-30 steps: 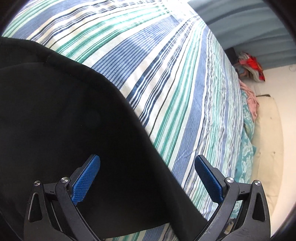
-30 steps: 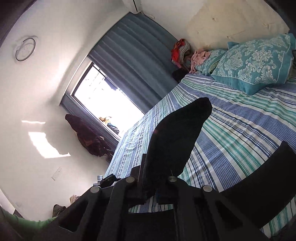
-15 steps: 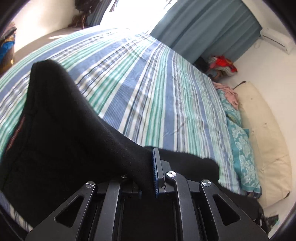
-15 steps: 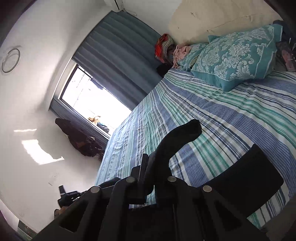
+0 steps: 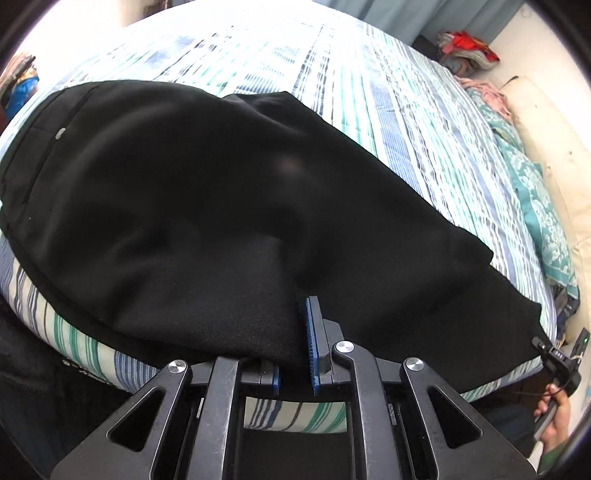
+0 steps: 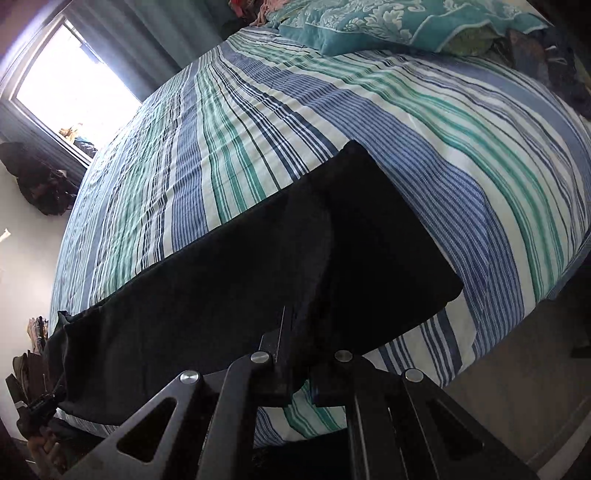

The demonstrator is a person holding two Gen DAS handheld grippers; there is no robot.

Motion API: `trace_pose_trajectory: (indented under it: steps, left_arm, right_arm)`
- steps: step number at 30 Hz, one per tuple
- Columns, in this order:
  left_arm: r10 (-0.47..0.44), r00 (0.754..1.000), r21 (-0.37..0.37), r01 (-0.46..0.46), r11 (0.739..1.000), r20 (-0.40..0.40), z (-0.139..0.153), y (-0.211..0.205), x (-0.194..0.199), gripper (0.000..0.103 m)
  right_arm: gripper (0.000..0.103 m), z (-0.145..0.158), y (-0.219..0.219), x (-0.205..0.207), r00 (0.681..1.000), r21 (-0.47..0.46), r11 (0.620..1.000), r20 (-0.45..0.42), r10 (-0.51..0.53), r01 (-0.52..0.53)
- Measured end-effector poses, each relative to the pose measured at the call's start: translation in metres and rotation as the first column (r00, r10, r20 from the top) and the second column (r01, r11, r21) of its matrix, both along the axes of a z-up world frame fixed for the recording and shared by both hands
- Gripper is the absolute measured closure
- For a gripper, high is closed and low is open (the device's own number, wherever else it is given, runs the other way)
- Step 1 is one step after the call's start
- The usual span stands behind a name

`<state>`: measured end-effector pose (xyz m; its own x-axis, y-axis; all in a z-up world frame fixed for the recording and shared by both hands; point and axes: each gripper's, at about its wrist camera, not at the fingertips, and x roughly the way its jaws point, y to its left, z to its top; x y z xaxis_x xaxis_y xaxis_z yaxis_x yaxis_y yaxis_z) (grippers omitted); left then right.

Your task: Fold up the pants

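Black pants [image 5: 184, 184] lie spread along the near edge of the striped bed [image 5: 369, 92]. My left gripper [image 5: 300, 332] is shut on a fold of their near edge; one blue pad [image 5: 312, 343] shows, the other is under the cloth. In the right wrist view a pant leg [image 6: 369, 240] stretches across the bedspread [image 6: 258, 110], and my right gripper [image 6: 295, 332] is shut on its near hem. The left wrist view also catches the right gripper [image 5: 554, 360] at the far right, pinching the pants' corner, with a hand [image 5: 554, 413] below it.
A teal patterned pillow [image 6: 388, 22] lies at the head of the bed, with a cream headboard [image 5: 546, 140] beside it. A clothes pile [image 5: 465, 48] sits by the curtain. A bright window [image 6: 70, 85] is beyond the bed. The bed edge drops off just under both grippers.
My left gripper went from open over the pants to shut on their edge and pulled the cloth sideways. My right gripper tipped down and sank to the bed, still gripping the leg.
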<state>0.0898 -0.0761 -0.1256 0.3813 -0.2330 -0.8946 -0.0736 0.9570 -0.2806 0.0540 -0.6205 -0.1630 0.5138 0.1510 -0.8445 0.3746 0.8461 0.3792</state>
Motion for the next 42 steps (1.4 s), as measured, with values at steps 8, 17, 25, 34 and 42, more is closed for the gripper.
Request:
trace_pose_trajectory:
  steps: [8,17,25,34,42]
  left_arm:
    - [-0.047,0.999,0.054,0.046,0.997,0.004,-0.014,-0.037,0.006,0.09]
    - [-0.087,0.996,0.102,0.085,0.991,0.021,-0.012,-0.038,0.0,0.093]
    - [-0.131,0.99,0.148,0.139,0.979,-0.061,-0.008,-0.035,-0.009,0.056]
    - [0.027,1.0,0.193,-0.026,0.981,-0.005,0.056,0.057,-0.049,0.049]
    - [-0.064,0.957,0.242,-0.006,0.97,0.284,0.079,0.069,0.019,0.03]
  right_arm:
    - [0.097,0.018,-0.017,0.003,0.999,-0.188,0.982,0.045,-0.019,0.027]
    - [0.097,-0.003,-0.01,0.004,1.0,-0.275,0.961,0.008,-0.026,0.028]
    - [0.084,-0.003,0.001,0.007,0.999,-0.359,0.933,-0.005,-0.041,0.036]
    - [0.011,0.03,0.006,-0.028,0.989,-0.418,0.897,0.088,-0.118,0.144]
    - [0.011,0.081,0.042,-0.034,0.963,-0.443,0.863,0.216,-0.16,0.242]
